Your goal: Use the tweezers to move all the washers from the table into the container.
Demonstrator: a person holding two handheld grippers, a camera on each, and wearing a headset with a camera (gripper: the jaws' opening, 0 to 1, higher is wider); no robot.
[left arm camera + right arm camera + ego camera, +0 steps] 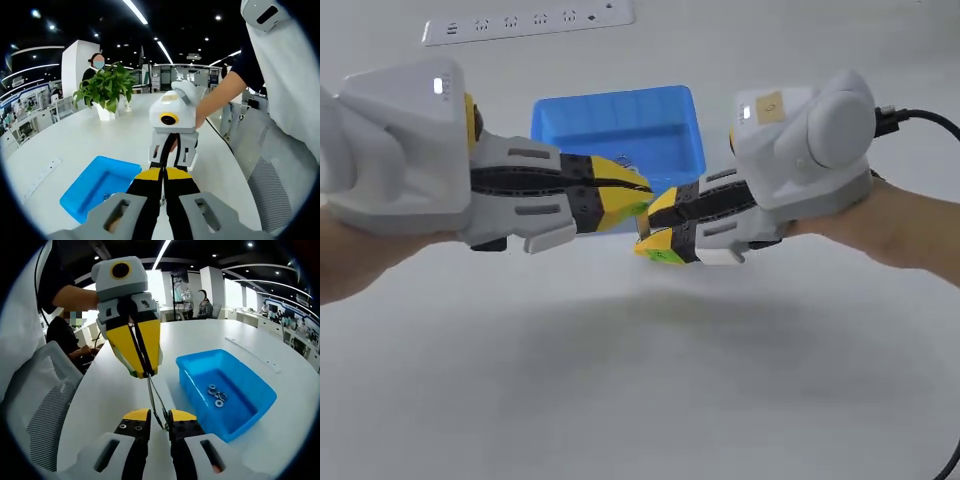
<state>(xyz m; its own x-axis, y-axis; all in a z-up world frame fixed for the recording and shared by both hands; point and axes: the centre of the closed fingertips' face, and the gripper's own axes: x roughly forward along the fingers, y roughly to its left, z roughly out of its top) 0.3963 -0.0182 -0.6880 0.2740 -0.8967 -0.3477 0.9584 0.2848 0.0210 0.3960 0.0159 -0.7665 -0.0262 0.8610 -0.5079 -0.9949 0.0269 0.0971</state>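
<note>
Thin metal tweezers [154, 397] span the short gap between my two grippers, which face each other tip to tip above the white table. The left gripper [638, 190] [142, 372] is shut on the tweezers' joined end. Their two legs spread toward the right gripper [655, 238] [160, 422], and its jaws close on them. In the left gripper view, my own yellow tips [163, 175] point at the right gripper [169, 150]. The blue container [580, 130] [250, 410] [95, 182] sits just behind the grippers and holds several washers [216, 394].
A white power strip [530, 20] [252, 355] lies beyond the container. A black cable [930, 120] trails from the right gripper. A potted plant [106, 92] stands far down the table, and a mesh chair [40, 405] is beside it. Bare table lies in front.
</note>
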